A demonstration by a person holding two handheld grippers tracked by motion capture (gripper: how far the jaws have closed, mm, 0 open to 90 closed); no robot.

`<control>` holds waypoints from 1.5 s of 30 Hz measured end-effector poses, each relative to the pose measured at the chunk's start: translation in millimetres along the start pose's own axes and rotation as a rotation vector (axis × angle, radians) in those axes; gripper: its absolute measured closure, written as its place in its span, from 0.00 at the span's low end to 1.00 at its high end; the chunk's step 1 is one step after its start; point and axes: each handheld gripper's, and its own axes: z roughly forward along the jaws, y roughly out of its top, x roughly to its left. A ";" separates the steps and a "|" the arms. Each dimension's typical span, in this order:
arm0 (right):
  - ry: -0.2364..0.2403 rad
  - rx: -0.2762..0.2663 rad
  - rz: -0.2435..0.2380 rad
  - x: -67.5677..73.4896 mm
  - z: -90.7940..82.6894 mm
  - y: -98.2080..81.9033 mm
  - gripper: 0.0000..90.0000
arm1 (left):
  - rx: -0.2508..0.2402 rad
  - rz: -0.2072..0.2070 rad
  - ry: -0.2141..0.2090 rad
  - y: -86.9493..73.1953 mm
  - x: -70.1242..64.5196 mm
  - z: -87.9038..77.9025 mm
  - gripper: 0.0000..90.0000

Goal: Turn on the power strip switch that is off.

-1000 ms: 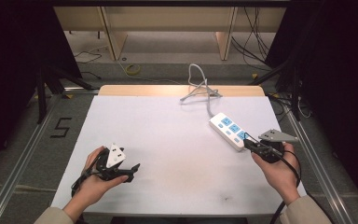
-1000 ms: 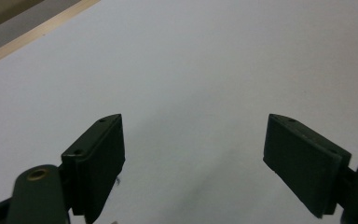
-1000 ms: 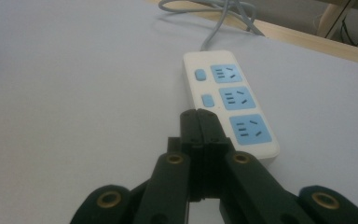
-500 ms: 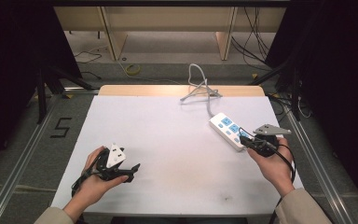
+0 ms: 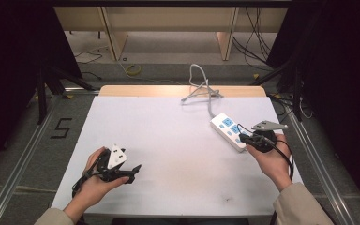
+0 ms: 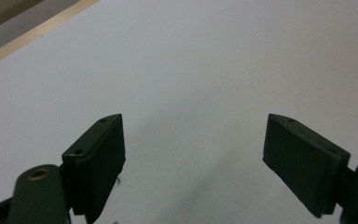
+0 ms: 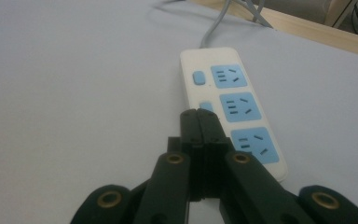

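1. High view: power strip (image 5: 229, 131) lay on the right side of the white table (image 5: 168, 140), angled, its grey cable (image 5: 201, 89) looping off toward the far edge. Right gripper (image 5: 244, 138) sat at the strip's near end, over its switch side. Left gripper (image 5: 133, 169) rested near-left on bare table, well apart from the strip.

2. Left gripper view: jaws stood wide, nothing between them. Flat black pads (image 6: 100, 158) with small screw holes, above a matte, unmarked table surface (image 6: 191, 70).

3. Right gripper view: right gripper (image 7: 198, 114) had its jaws fully closed, pads pressed together, holding nothing. The closed tip sat just at the second small blue switch (image 7: 206, 106), partly covering it; I couldn't tell if it was touching. Strip (image 7: 233, 107) was glossy white plastic with rounded corners, three blue socket faces in a row, and oval blue switches along its left edge.

4. Judgement: step looked like pressing a switch with the closed tip. Best to keep the jaws shut, centre the tip on the button, and push straight down. The light strip could skid on the smooth table, so avoid side load.
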 end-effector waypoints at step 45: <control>-0.005 0.068 0.013 -7.5 29.1 20.4 1.00 | 0.006 0.010 -0.004 0.1 -0.5 0.1 0.23</control>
